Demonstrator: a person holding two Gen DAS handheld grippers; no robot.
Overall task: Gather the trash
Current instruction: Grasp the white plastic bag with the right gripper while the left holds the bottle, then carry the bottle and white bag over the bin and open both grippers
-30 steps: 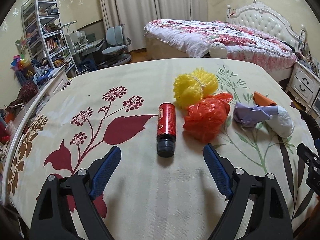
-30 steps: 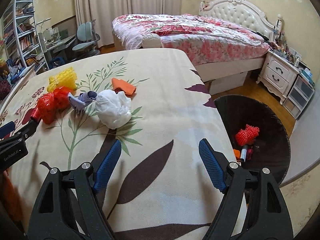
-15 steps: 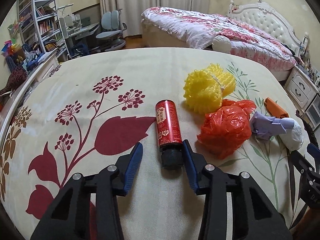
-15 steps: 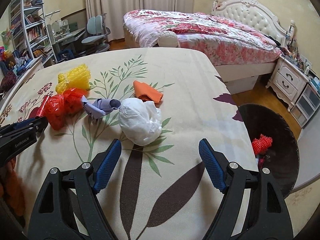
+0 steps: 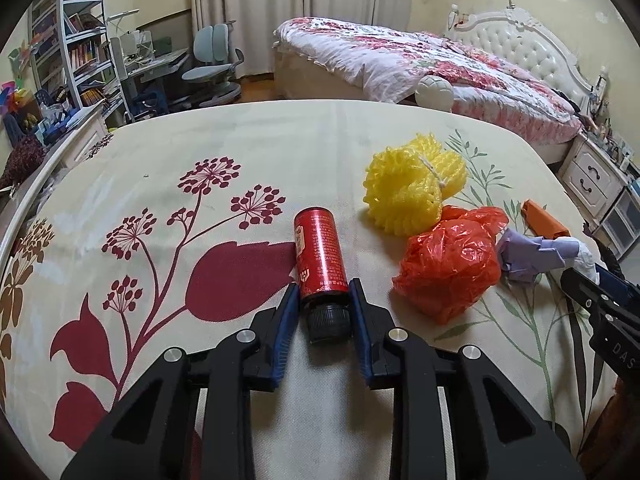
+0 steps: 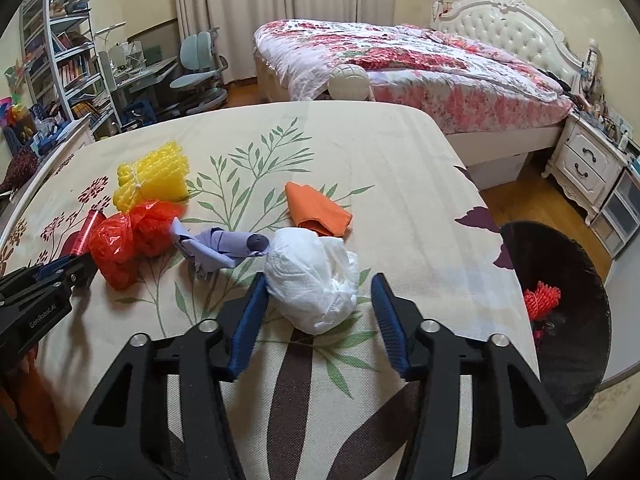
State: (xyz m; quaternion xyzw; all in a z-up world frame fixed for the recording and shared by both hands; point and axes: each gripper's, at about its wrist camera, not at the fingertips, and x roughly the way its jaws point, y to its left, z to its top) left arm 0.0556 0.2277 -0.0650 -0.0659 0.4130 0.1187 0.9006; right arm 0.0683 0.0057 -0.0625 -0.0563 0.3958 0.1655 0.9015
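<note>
We are at the pick-up step: our left gripper (image 5: 323, 294) clamps the red bottle (image 5: 320, 256) at its neck, our right gripper (image 6: 318, 292) has just been closing, unclamped, around the white plastic wad (image 6: 312, 278) between its fingers, so next we squeeze, lift both and carry them to the black bin (image 6: 568, 320) at its right

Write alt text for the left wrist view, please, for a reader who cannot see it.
The left tongs are shut on the capped end of a red bottle lying on a flowered bedcover. To its right lie a yellow foam net, a crumpled red plastic bag and a purple scrap; the right tongs enter at the right edge.
</note>
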